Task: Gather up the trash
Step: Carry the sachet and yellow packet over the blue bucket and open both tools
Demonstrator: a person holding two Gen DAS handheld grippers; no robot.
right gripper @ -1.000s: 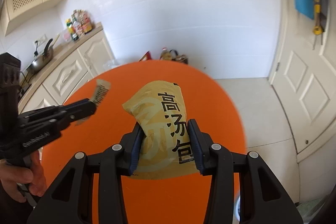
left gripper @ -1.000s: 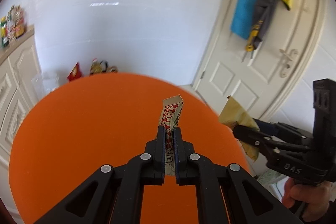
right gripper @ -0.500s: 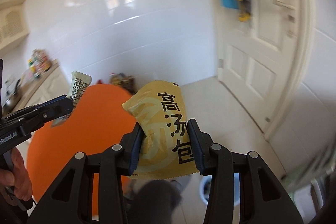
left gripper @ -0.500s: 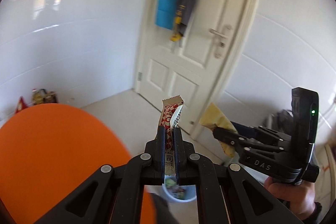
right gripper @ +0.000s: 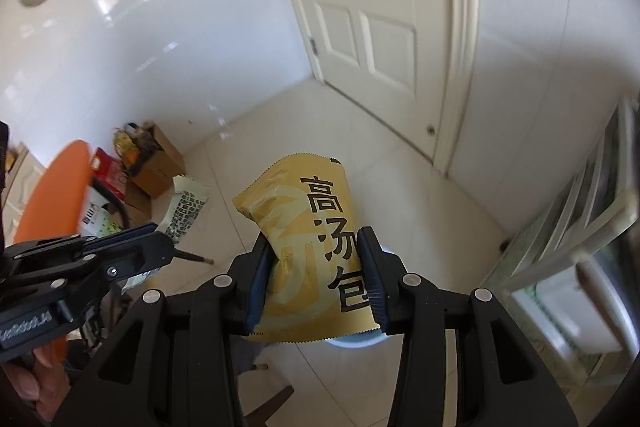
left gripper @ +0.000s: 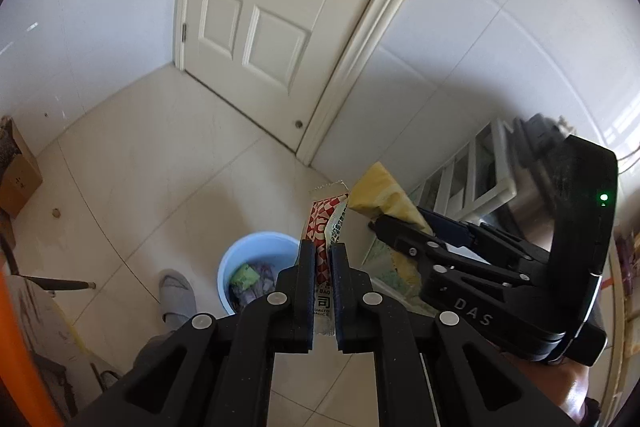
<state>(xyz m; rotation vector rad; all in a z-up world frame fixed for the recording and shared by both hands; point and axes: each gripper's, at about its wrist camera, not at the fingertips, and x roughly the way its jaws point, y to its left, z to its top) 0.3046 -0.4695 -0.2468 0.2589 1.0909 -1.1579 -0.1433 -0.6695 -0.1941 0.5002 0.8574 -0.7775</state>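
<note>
Left claw (left gripper: 322, 259) clamped on a red-and-white sachet (left gripper: 322, 227); right claw (right gripper: 316, 267) gripping a yellow packet (right gripper: 308, 227) printed with black characters — both pointing down over the tiled floor (left gripper: 168, 155). Blue bin (left gripper: 256, 247), already holding wrappers, lies at seven o'clock of the sachet — white door (left gripper: 256, 19) at twelve.

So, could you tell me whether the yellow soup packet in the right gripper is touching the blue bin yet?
Apart. The left wrist view shows the yellow soup packet held in the right gripper up in the air, with the blue bin down on the floor.
</note>
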